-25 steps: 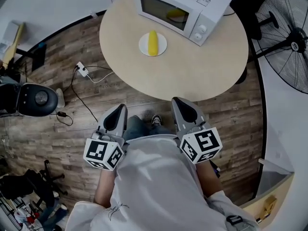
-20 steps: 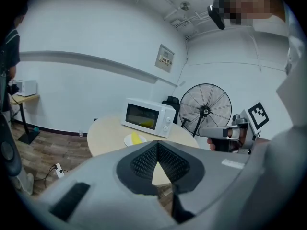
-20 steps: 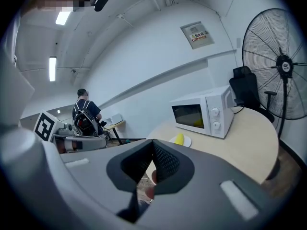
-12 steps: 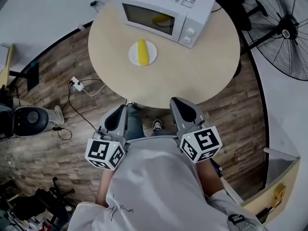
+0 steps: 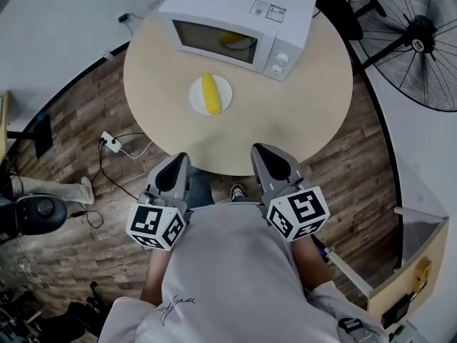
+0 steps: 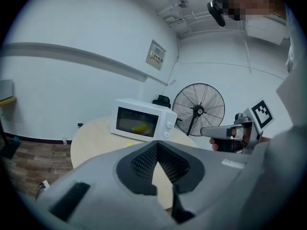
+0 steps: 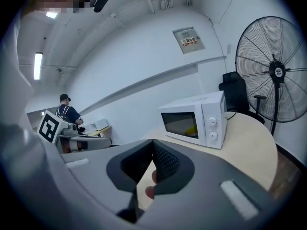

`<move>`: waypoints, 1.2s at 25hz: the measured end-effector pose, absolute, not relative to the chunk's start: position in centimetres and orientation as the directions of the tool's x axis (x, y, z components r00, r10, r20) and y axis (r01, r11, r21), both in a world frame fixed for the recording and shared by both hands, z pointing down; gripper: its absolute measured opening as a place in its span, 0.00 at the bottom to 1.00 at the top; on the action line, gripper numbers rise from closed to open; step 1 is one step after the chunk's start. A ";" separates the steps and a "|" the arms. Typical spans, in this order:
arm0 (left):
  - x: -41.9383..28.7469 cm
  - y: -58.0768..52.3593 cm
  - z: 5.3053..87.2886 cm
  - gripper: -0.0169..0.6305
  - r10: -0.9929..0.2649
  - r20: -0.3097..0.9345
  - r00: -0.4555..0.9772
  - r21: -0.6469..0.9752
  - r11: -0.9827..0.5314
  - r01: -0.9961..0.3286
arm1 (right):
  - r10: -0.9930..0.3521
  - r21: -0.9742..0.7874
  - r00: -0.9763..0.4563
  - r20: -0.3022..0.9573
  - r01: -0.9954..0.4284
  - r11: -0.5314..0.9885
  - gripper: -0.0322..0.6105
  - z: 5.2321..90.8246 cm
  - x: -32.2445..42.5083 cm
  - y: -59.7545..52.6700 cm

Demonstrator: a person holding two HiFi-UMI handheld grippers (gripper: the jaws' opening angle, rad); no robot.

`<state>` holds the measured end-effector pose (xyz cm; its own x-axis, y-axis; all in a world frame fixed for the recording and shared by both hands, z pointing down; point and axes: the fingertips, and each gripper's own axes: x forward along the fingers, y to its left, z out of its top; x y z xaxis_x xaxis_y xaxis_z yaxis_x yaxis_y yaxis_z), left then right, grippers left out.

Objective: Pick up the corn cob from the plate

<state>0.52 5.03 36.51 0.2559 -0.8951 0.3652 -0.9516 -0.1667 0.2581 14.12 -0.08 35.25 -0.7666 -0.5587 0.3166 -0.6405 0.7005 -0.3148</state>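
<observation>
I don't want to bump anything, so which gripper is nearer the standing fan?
Right. The right gripper is toward the fan, well short of it; the left gripper is farther away.
</observation>
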 end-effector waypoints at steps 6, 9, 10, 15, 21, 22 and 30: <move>-2.9 1.8 36.4 0.03 -0.872 0.374 0.315 0.267 -0.224 -0.937 | -0.601 -0.321 -0.728 0.329 -0.685 0.654 0.07 35.0 11.2 -2.3; -4.6 0.4 36.2 0.03 -0.860 0.376 0.344 0.268 -0.254 -0.929 | -0.621 -0.321 -0.708 0.337 -0.706 0.631 0.07 34.9 9.8 -3.3; -5.2 -0.1 36.3 0.03 -0.856 0.379 0.351 0.269 -0.261 -0.927 | -0.627 -0.321 -0.701 0.340 -0.713 0.623 0.07 34.9 9.3 -3.5; -7.5 -1.7 36.4 0.03 -0.830 0.386 0.402 0.291 -0.304 -0.907 | -0.658 -0.313 -0.659 0.364 -0.753 0.580 0.07 34.8 7.1 -4.4; -9.3 -3.5 36.3 0.03 -0.797 0.376 0.472 0.305 -0.375 -0.876 | -0.690 -0.286 -0.606 0.397 -0.795 0.534 0.07 34.9 5.0 -5.1; -9.6 -3.7 36.3 0.03 -0.792 0.375 0.483 0.306 -0.386 -0.870 | -0.694 -0.276 -0.595 0.405 -0.803 0.528 0.08 35.0 4.6 -5.2; -12.4 -5.7 36.5 0.02 -0.752 0.370 0.545 0.306 -0.456 -0.836 | -0.730 -0.262 -0.535 0.424 -0.845 0.467 0.09 35.6 1.7 -6.3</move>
